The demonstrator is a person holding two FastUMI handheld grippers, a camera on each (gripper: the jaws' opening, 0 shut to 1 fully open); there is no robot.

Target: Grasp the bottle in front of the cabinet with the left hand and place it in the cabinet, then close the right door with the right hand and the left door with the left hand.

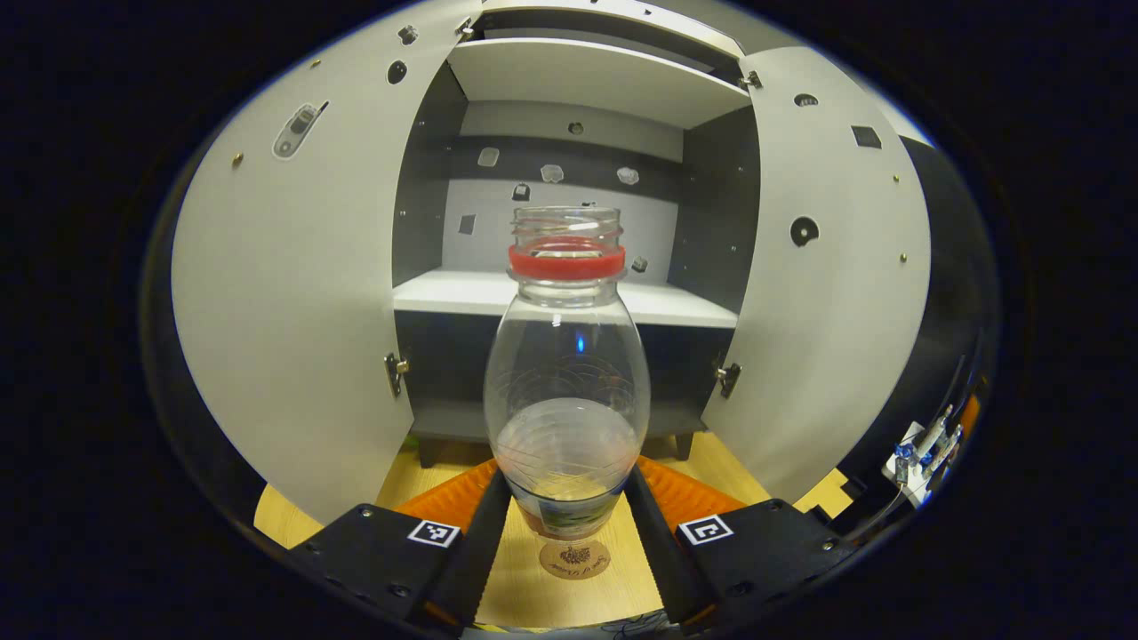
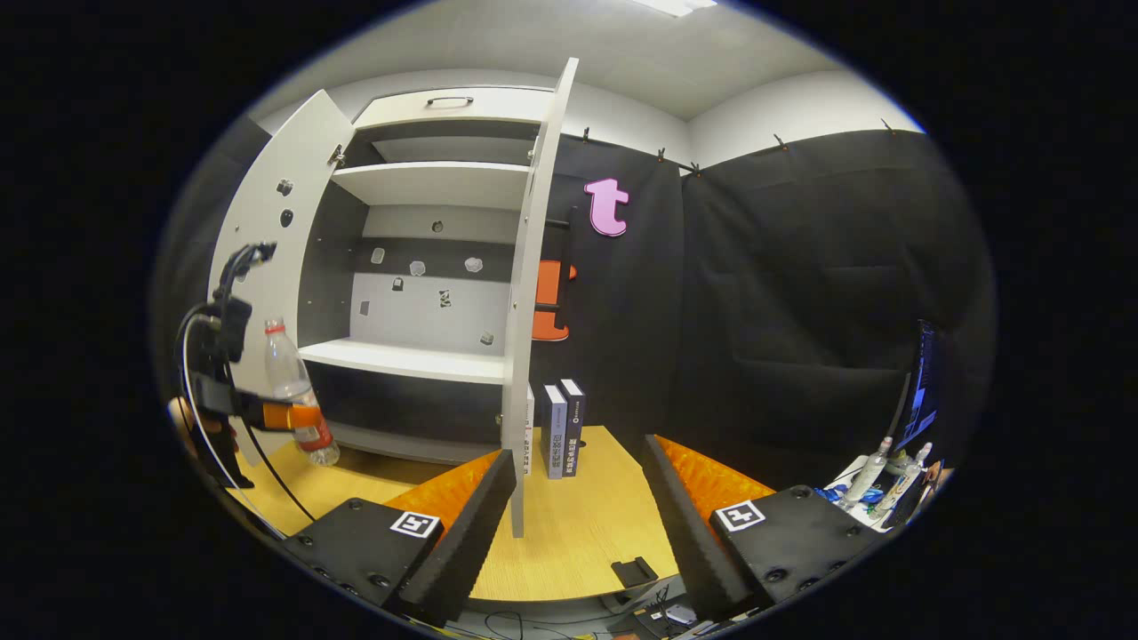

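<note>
A clear plastic bottle with a red neck ring and no cap stands upright between the fingers of my left gripper, which is shut on its lower body. It hangs just above a round mark on the wooden table, in front of the open cabinet's white shelf. The left door and right door both stand wide open. In the right gripper view the bottle shows in the left gripper, left of the cabinet opening. My right gripper is open, with the right door's edge ahead of it.
Two upright books stand on the table just right of the right door. A monitor and small bottles sit at the far right. A drawer with a handle tops the cabinet.
</note>
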